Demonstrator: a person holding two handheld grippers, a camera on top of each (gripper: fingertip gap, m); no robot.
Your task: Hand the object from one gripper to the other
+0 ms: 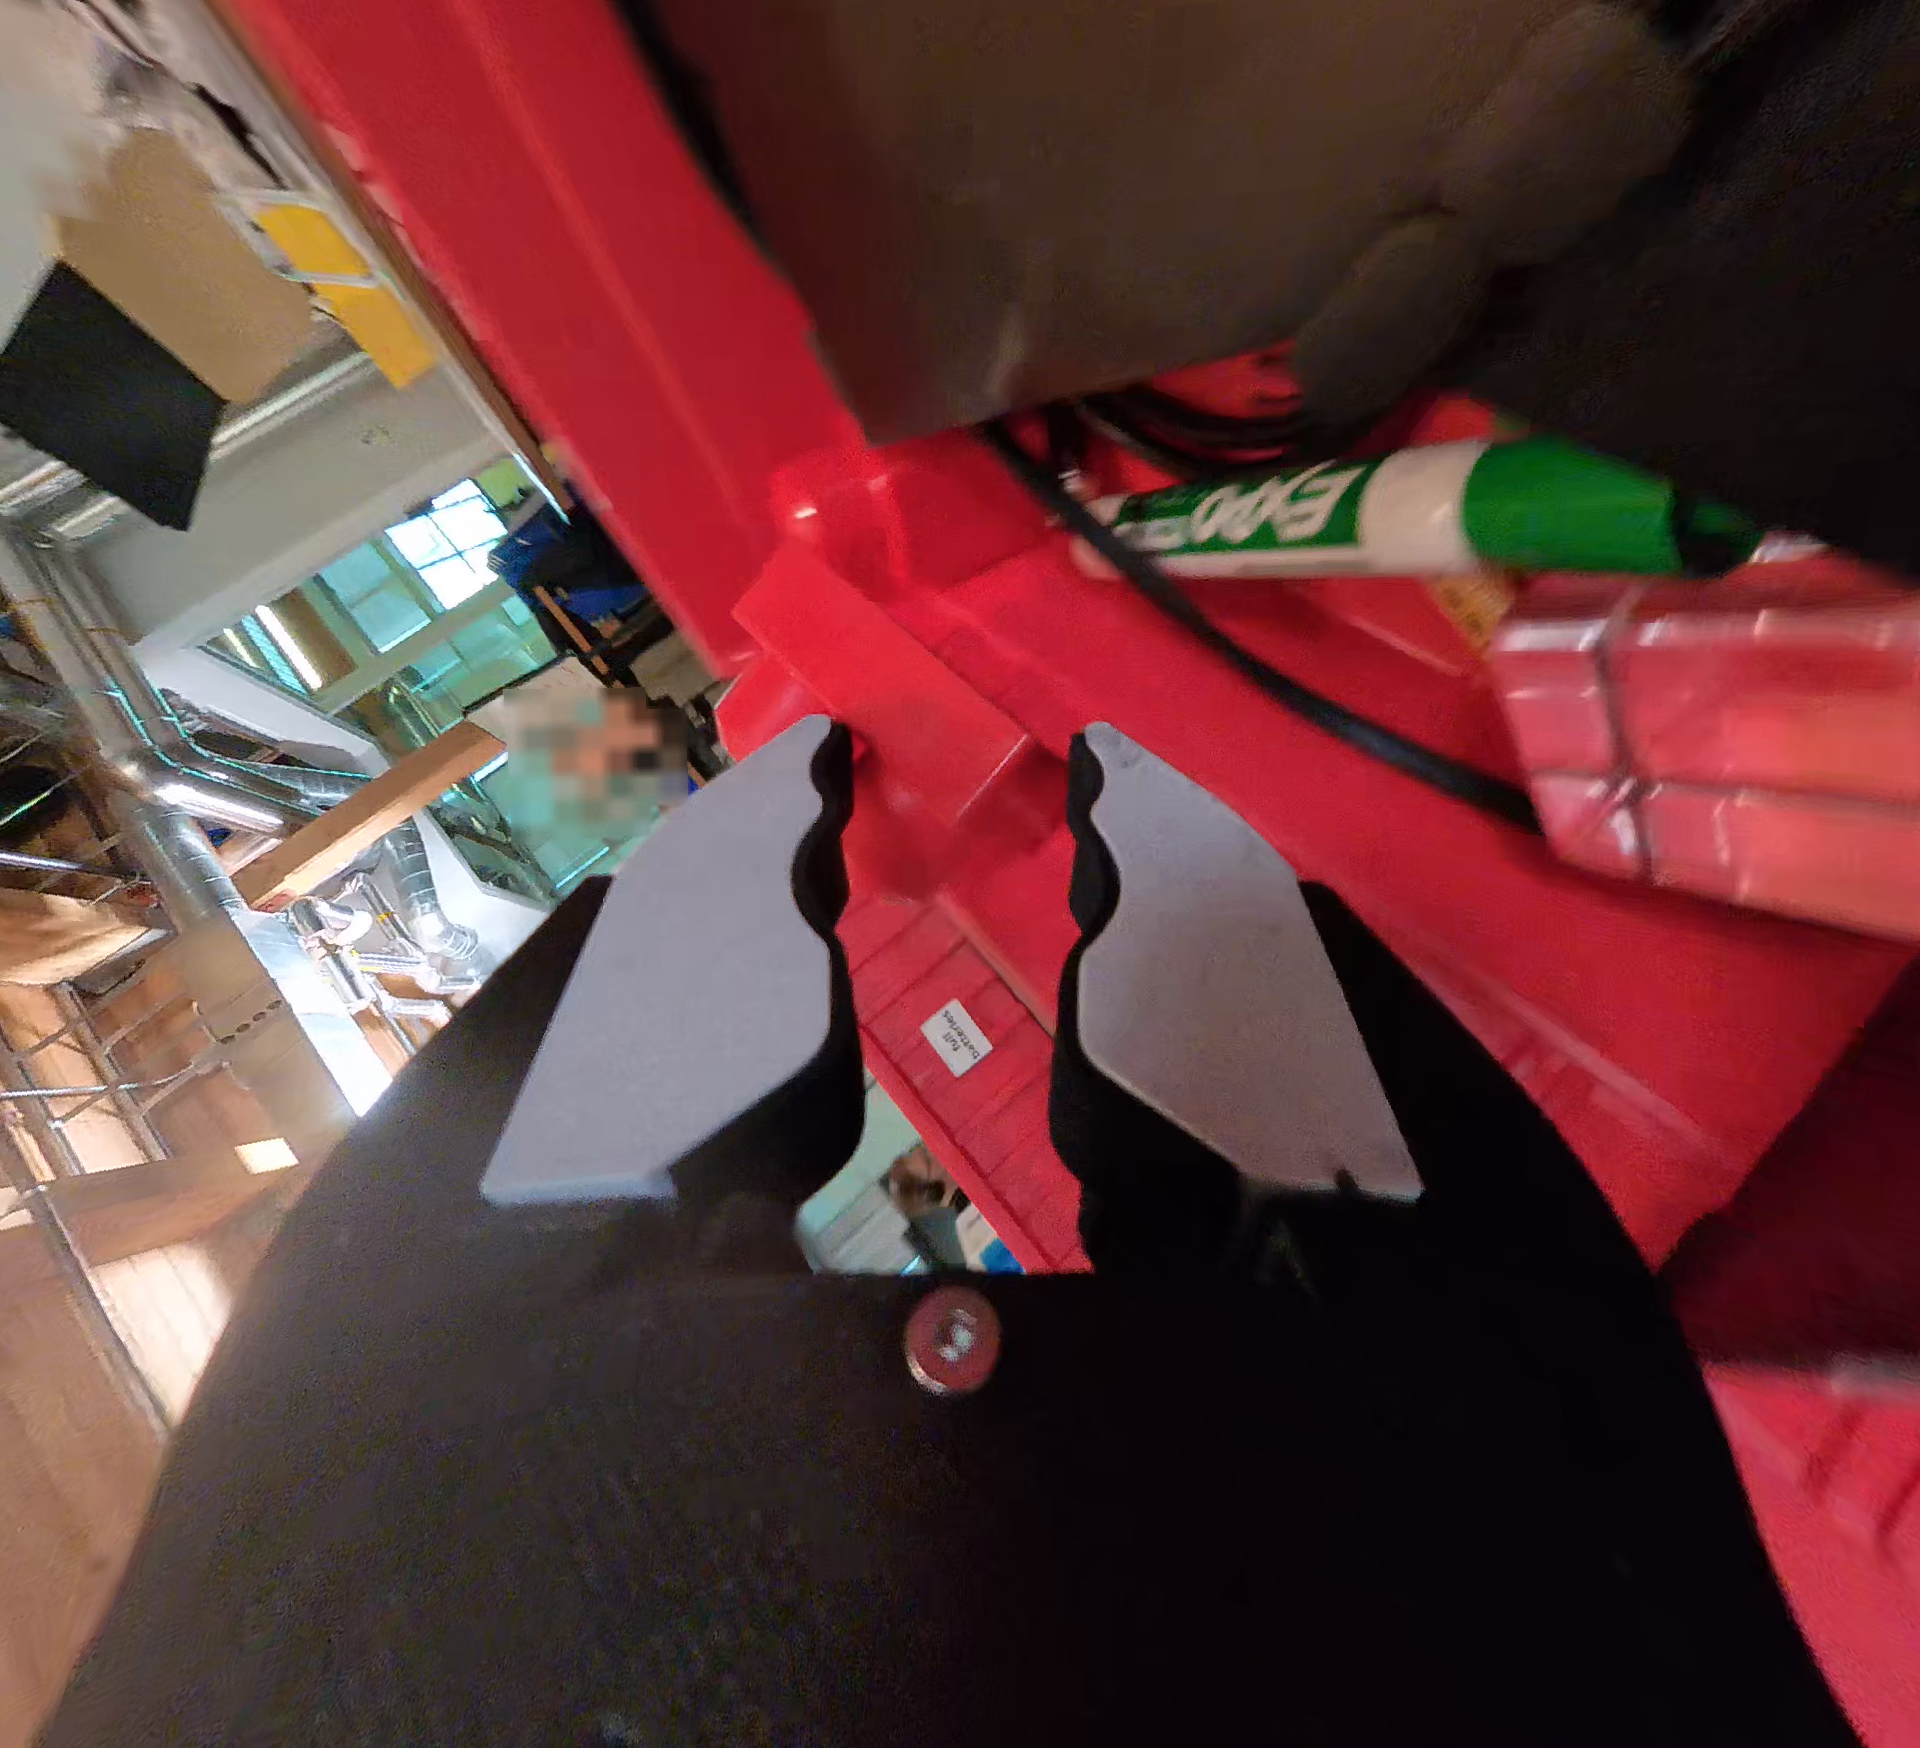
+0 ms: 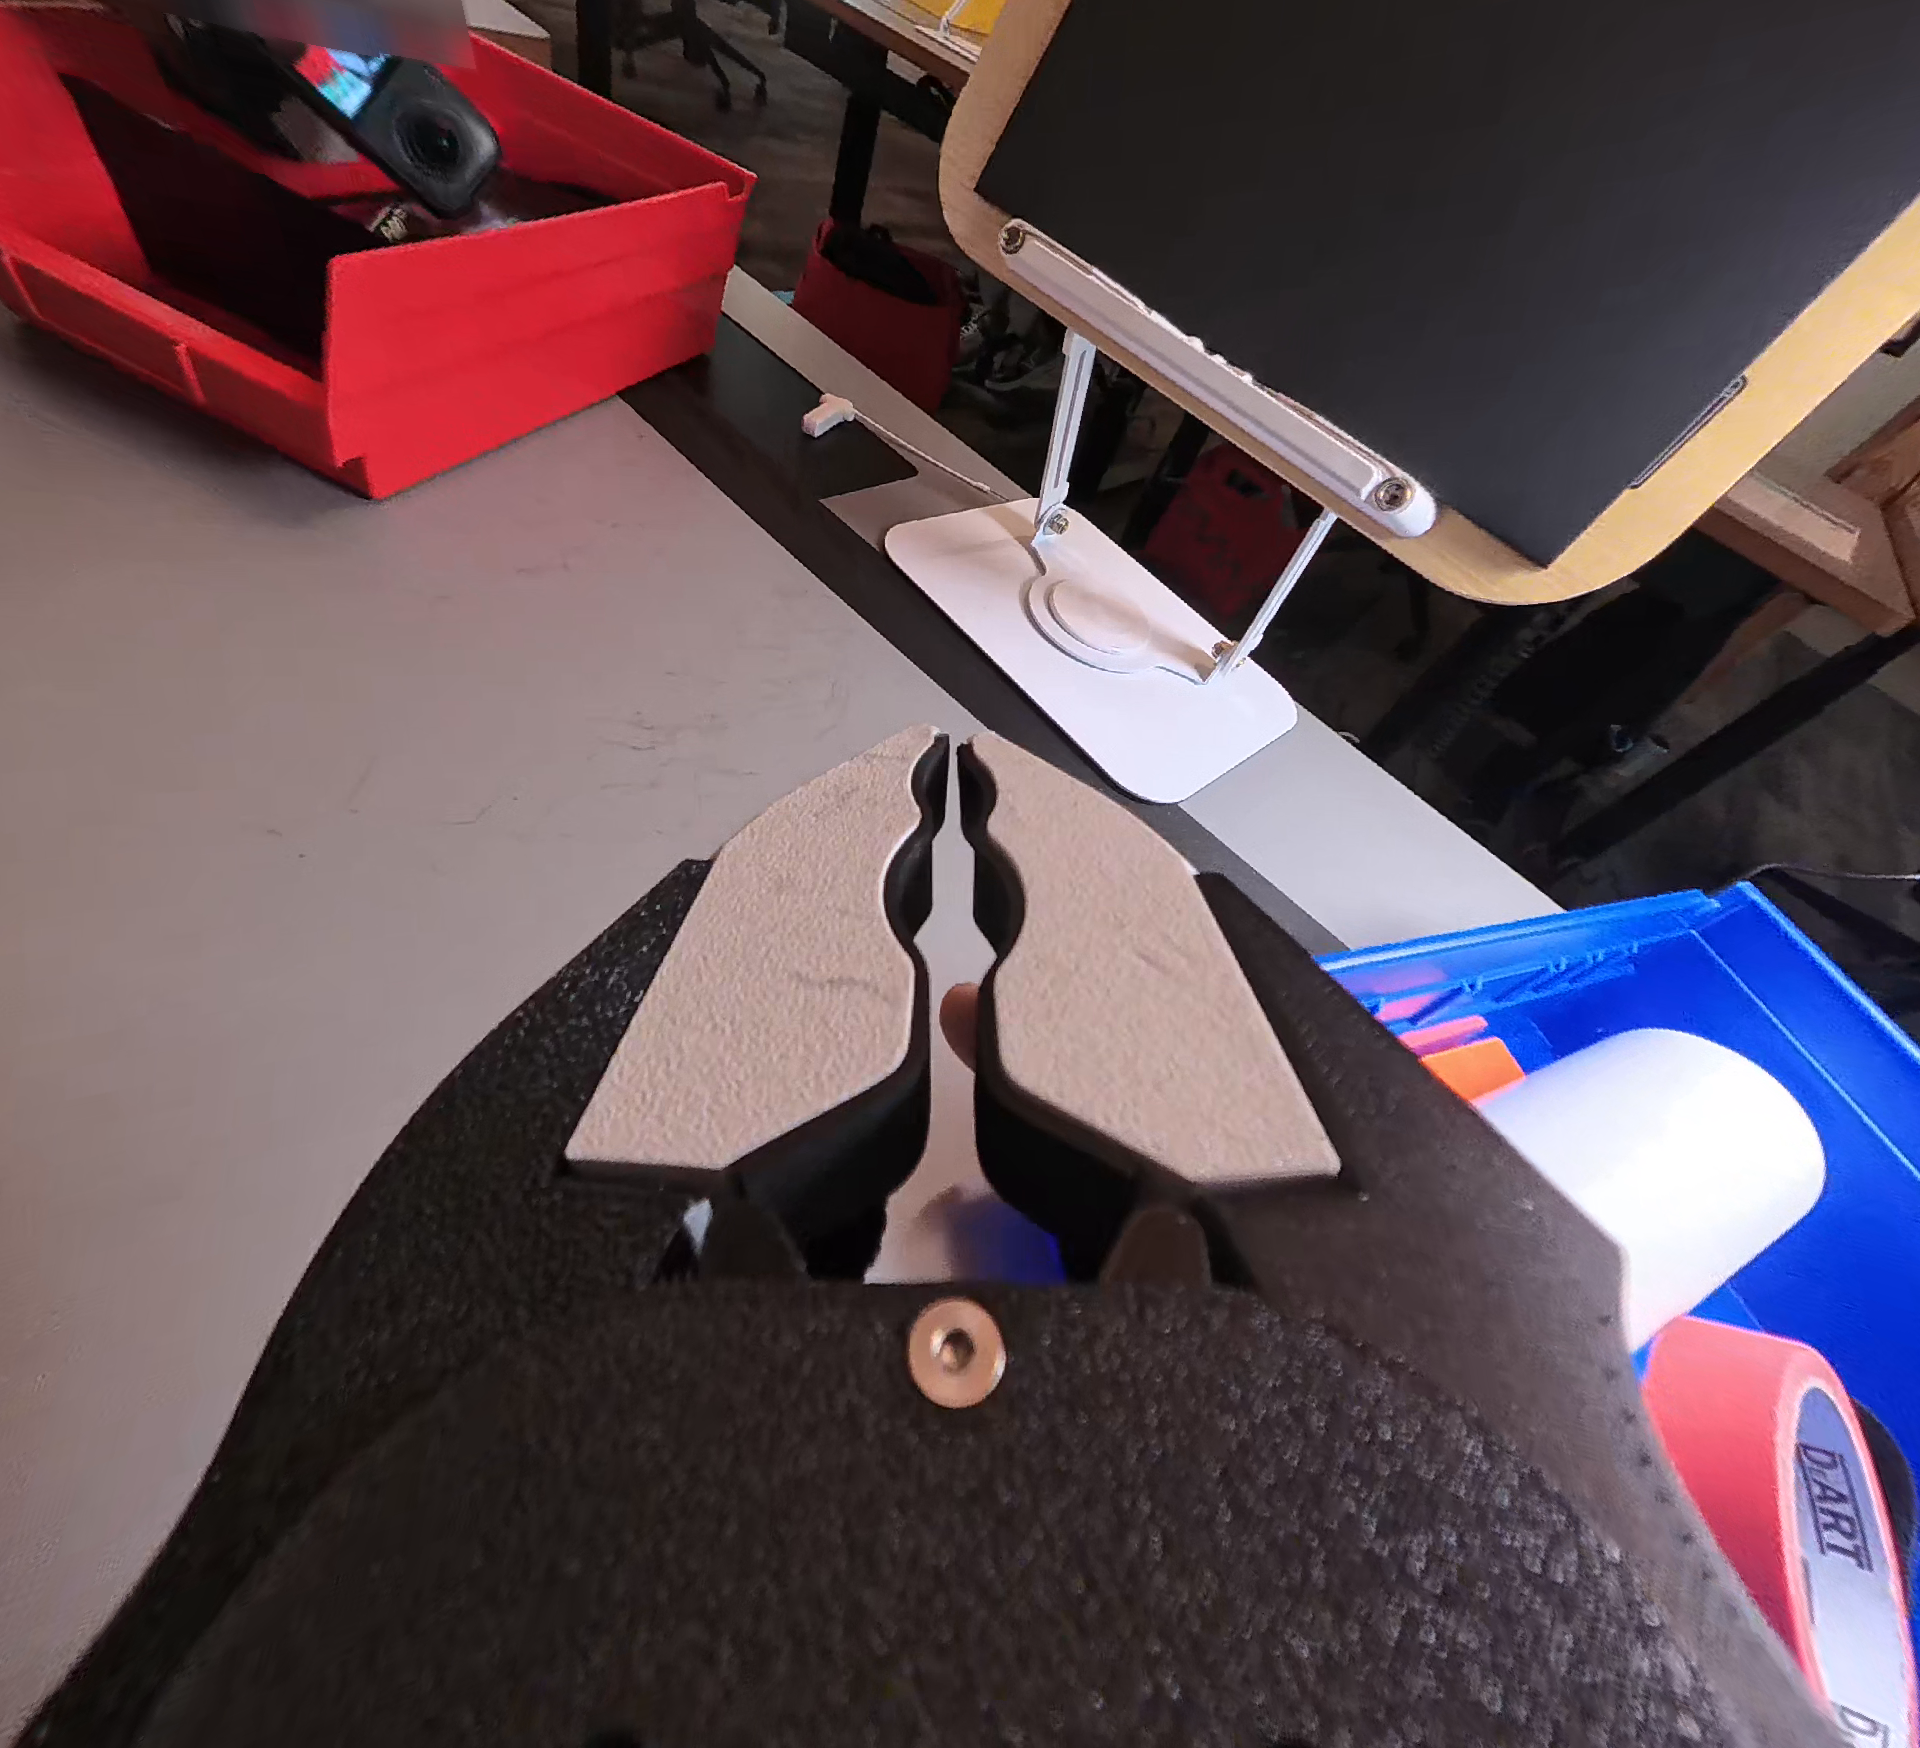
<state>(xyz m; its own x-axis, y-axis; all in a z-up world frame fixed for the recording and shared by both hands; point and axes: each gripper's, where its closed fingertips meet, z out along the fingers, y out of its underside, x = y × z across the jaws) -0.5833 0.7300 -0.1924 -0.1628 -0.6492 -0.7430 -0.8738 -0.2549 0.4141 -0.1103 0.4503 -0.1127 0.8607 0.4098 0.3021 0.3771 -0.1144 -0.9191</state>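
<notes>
Left wrist view: the likely object is a marker (image 1: 1392,519) with a white barrel and green cap, lying inside the red bin (image 1: 582,264), up and to the right of the left tongs (image 1: 956,742). This view is tilted and blurred, so its exact resting angle is hard to call. A black cable (image 1: 1278,690) runs under or just beside the marker, and a pink ribbed block (image 1: 1714,742) sits near the cap end. A brown flat thing (image 1: 1091,98) fills the bin above it.

Left tongs: jaws apart, nothing between them, tips over a red lug on the bin wall. Not touching the marker.

Right wrist view: right tongs (image 2: 954,753) are nearly together with only a thin slit between them and nothing gripped. They hover over the grey bench (image 2: 343,742). The red bin (image 2: 520,327) sits far left with the other unit's camera (image 2: 431,140) dipping into it. A blue bin (image 2: 1621,981) holding a white roll (image 2: 1662,1168) and red tape (image 2: 1756,1511) is at the right. A tablet on a white stand (image 2: 1101,659) is ahead.

Handling, my read: the marker is light, rigid and not fragile, but round and smooth, so it'll roll or pivot in a pinch. Grab mid-barrel across the axis, seated in a jaw notch, leaving one end free for the receiving tongs. Watch the cable snagging on the lift.
</notes>
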